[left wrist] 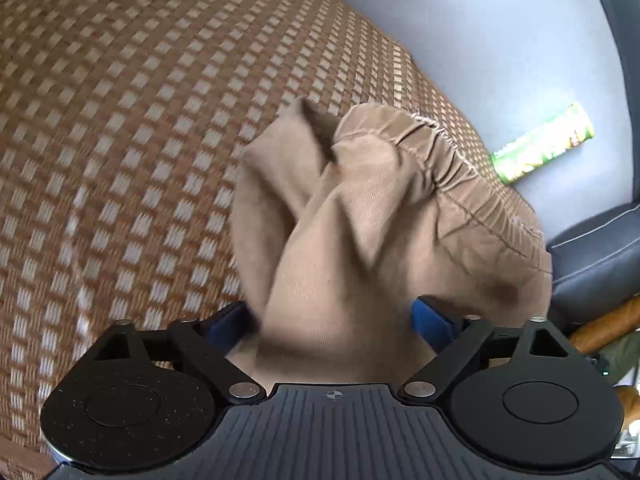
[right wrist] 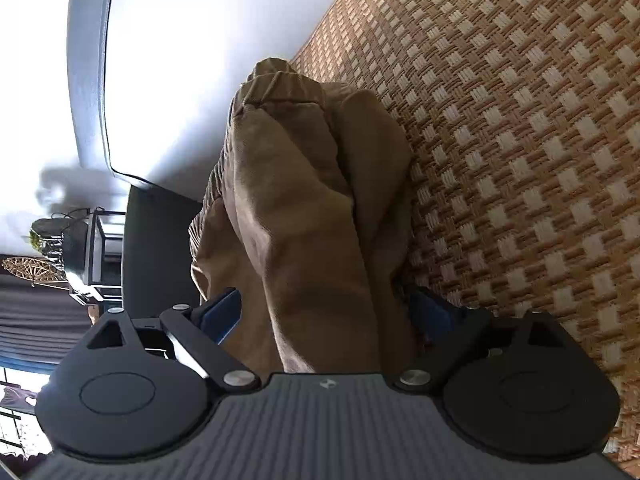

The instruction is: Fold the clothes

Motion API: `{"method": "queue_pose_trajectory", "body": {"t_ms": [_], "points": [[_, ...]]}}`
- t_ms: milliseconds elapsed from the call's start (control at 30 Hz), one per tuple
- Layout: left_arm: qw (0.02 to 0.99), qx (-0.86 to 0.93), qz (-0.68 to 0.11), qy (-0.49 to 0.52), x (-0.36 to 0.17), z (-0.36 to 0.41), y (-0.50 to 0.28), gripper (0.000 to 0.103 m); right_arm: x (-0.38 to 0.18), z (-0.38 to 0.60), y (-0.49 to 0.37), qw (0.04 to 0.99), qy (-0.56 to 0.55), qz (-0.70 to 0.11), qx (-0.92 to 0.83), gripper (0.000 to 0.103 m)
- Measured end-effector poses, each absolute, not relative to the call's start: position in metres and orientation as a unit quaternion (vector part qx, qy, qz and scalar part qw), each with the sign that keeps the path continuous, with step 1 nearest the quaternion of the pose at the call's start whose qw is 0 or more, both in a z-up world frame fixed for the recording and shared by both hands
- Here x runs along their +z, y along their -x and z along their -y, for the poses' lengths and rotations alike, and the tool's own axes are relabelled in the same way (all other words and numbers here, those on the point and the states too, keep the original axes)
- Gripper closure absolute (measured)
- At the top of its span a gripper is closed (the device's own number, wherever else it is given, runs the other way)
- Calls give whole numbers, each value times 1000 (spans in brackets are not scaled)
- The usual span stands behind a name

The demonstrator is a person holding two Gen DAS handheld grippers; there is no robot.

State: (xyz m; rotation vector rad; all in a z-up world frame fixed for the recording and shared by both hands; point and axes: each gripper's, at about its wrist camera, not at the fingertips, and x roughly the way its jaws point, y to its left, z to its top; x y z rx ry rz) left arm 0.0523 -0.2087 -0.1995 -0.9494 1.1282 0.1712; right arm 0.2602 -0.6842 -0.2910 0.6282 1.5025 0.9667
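A tan pair of trousers (left wrist: 360, 220) with a gathered elastic waistband (left wrist: 452, 160) is bunched up over a woven mat. In the left wrist view the cloth rises between the blue fingers (left wrist: 230, 322) of my left gripper (left wrist: 332, 316), whose jaws stand wide apart and do not pinch it. The right wrist view shows the same trousers (right wrist: 300, 200) running up from between the wide-spread fingers (right wrist: 224, 312) of my right gripper (right wrist: 326, 308), also loose. The fingertips of both grippers are partly hidden by the fabric.
The brown and cream checked mat (left wrist: 140, 120) (right wrist: 520, 120) covers the seat. A green tube (left wrist: 544, 144) lies on a pale surface (left wrist: 480, 40) beside the mat. A dark leather cushion (left wrist: 600, 248) is at the right. A dark armrest (right wrist: 160, 240) and a shelf (right wrist: 100, 248) are at the left.
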Motion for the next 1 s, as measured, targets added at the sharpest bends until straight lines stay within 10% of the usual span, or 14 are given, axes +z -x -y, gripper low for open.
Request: {"method": "queue_pose_trajectory", "body": {"t_ms": [200, 333, 600, 1000], "points": [[753, 115, -520, 386, -192, 232, -64, 11, -282, 656, -254, 611, -241, -635, 407, 8], [752, 115, -515, 395, -188, 235, -55, 29, -283, 668, -254, 612, -256, -654, 364, 44], [780, 137, -534, 296, -169, 264, -70, 64, -271, 653, -240, 634, -245, -655, 330, 61], [773, 125, -557, 277, -158, 291, -53, 68, -239, 680, -190, 653, -246, -653, 293, 67]]}}
